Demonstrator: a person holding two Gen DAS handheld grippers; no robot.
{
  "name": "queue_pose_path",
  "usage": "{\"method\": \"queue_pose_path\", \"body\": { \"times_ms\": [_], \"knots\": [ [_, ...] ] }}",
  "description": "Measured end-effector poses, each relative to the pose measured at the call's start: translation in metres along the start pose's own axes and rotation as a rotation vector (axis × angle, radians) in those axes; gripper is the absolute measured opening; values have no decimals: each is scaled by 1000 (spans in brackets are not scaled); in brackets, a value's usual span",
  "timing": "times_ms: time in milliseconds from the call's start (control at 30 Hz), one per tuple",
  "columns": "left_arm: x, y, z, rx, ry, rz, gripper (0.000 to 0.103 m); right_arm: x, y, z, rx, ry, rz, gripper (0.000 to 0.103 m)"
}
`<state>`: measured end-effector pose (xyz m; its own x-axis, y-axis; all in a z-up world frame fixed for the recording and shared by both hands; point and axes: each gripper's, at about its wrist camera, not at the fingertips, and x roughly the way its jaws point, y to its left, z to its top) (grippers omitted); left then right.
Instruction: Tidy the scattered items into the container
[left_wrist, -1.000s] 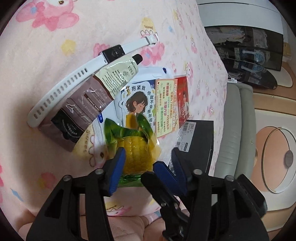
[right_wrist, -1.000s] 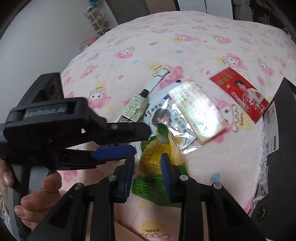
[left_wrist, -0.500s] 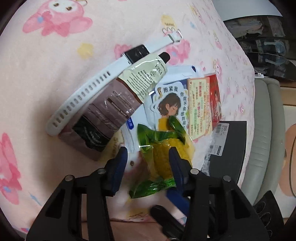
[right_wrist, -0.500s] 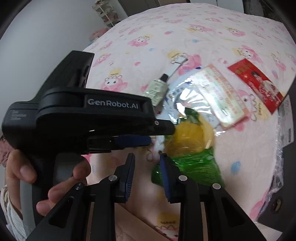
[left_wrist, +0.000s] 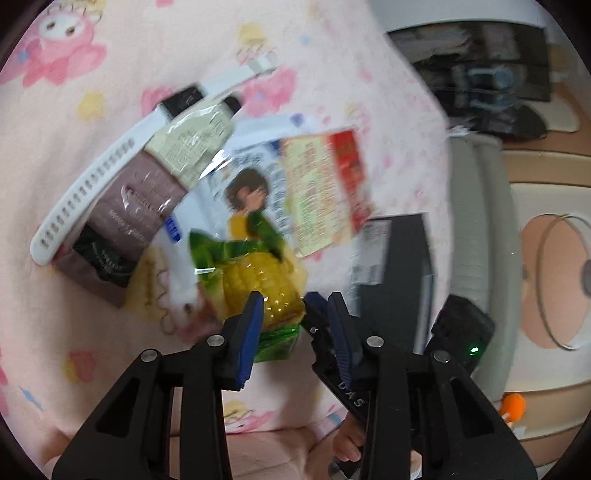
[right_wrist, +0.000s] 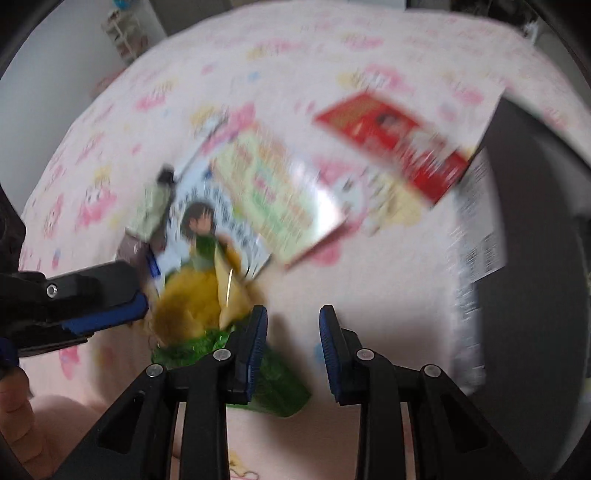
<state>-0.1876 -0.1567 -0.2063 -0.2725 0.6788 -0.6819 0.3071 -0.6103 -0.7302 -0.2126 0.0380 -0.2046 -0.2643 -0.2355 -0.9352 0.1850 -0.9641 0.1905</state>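
Note:
A corn pack (left_wrist: 258, 284), yellow cob in green wrapping, lies on the pink bedsheet (left_wrist: 110, 55). My left gripper (left_wrist: 295, 325) hangs over its near end with the jaws closing; the pack sits between them, against the left pad only. One of my right gripper's fingers (left_wrist: 316, 306) pokes in beside the right pad. In the right wrist view my right gripper (right_wrist: 293, 332) stands narrowly open over bare sheet, the corn pack (right_wrist: 192, 306) just to its left. A black box (left_wrist: 399, 280) with a white label lies on the right.
Behind the corn lie a white watch strap (left_wrist: 92, 184), a brown sachet (left_wrist: 129, 221), a pale tube (left_wrist: 188, 147), a girl-print packet (left_wrist: 251, 184), a green-and-pink sachet (left_wrist: 314, 184) and a red card (right_wrist: 391, 144). A grey cushion (left_wrist: 476, 221) borders the bed's right side.
My left jaws have narrowed around the corn pack's near end. My right gripper has swung right and lower, so the pack now lies left of its fingers. Both views are blurred.

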Motion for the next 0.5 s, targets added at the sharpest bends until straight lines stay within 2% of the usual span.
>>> {"method": "queue_pose_path", "body": {
  "times_ms": [67,200,300,500],
  "knots": [
    [4,4,2,-21,18,44,38,3,-9,2,53,5,67,25],
    [5,5,3,-17,43,28,53,4,-22,7,131,21,206,23],
    [7,-1,2,15,50,46,58,-1,-23,7,146,19,248,20],
    [10,5,1,-23,49,4,60,-16,-16,0,159,-3,292,19]
  ]
}}
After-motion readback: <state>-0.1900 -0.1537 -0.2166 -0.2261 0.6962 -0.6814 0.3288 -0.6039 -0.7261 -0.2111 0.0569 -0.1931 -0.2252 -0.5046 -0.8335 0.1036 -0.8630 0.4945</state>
